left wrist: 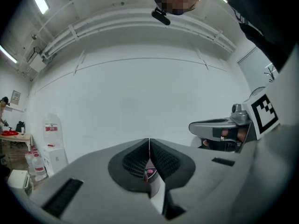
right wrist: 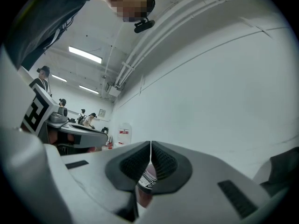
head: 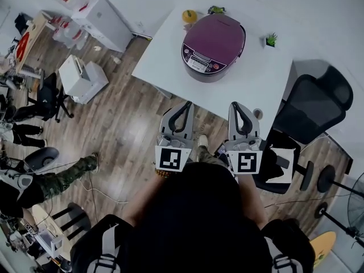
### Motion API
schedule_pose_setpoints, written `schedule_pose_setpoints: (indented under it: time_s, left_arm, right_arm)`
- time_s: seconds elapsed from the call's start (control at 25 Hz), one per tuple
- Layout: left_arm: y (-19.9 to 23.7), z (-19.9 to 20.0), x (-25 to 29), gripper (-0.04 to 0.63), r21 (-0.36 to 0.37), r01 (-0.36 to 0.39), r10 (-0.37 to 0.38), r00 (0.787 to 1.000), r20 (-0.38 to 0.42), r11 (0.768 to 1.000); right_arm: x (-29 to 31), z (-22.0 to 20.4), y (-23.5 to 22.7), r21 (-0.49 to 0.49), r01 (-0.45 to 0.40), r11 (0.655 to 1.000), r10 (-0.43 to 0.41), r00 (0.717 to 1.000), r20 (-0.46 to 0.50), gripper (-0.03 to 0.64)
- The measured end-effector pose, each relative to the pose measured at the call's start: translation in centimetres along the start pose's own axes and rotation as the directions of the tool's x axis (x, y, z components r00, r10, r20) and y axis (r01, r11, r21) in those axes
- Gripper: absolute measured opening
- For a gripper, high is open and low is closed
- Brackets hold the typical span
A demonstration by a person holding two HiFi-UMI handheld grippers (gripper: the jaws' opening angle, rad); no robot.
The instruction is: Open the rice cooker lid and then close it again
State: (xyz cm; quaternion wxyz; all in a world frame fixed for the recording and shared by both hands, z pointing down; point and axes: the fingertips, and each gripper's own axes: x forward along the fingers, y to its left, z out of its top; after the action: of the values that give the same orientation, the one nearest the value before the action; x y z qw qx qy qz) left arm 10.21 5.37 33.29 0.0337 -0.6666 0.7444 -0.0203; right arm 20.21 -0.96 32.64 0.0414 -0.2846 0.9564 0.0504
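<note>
A purple rice cooker with its lid down and a silver control panel stands on the white table in the head view. Both grippers hover side by side short of the table's near edge, pointing toward the cooker. My left gripper is shut with nothing held. My right gripper is shut and empty too. In the left gripper view the shut jaws show a sliver of the cooker below them. Below the right gripper, its own view shows the cooker's panel.
A yellow object and a small green plant sit on the table near the cooker. A black office chair stands at the right. White boxes and seated people are at the left on the wooden floor.
</note>
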Motion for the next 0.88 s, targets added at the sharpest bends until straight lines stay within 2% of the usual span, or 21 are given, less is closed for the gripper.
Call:
schedule_pose_setpoints:
  time_s: [0.2, 0.48, 0.68, 0.88]
  left_arm:
    - [0.5, -0.6, 1.5, 0.026, 0.008, -0.025, 0.025, 0.999, -0.023, 1.000]
    - [1.9, -1.3, 3.4, 0.026, 0.006, -0.037, 0.037, 0.998, -0.043, 0.999]
    - [2.5, -1.9, 5.9, 0.026, -0.014, 0.016, -0.017, 0.999, -0.042, 1.000]
    - [3.4, -2.3, 9.0, 0.026, -0.031, 0.107, -0.108, 0.994, -0.031, 0.994]
  right_arm:
    - [1.7, -1.9, -2.1, -0.012, -0.020, 1.000, 0.020, 0.999, -0.032, 0.031]
    - [3.4, -3.3, -4.7, -0.001, 0.019, 1.000, -0.019, 0.998, -0.063, 0.031]
    - [4.5, -2.8, -6.2, -0.029, 0.070, 0.997, -0.072, 0.995, -0.062, 0.031]
    - [5.9, -3.1, -7.5, -0.055, 0.153, 0.987, -0.158, 0.983, -0.094, 0.031]
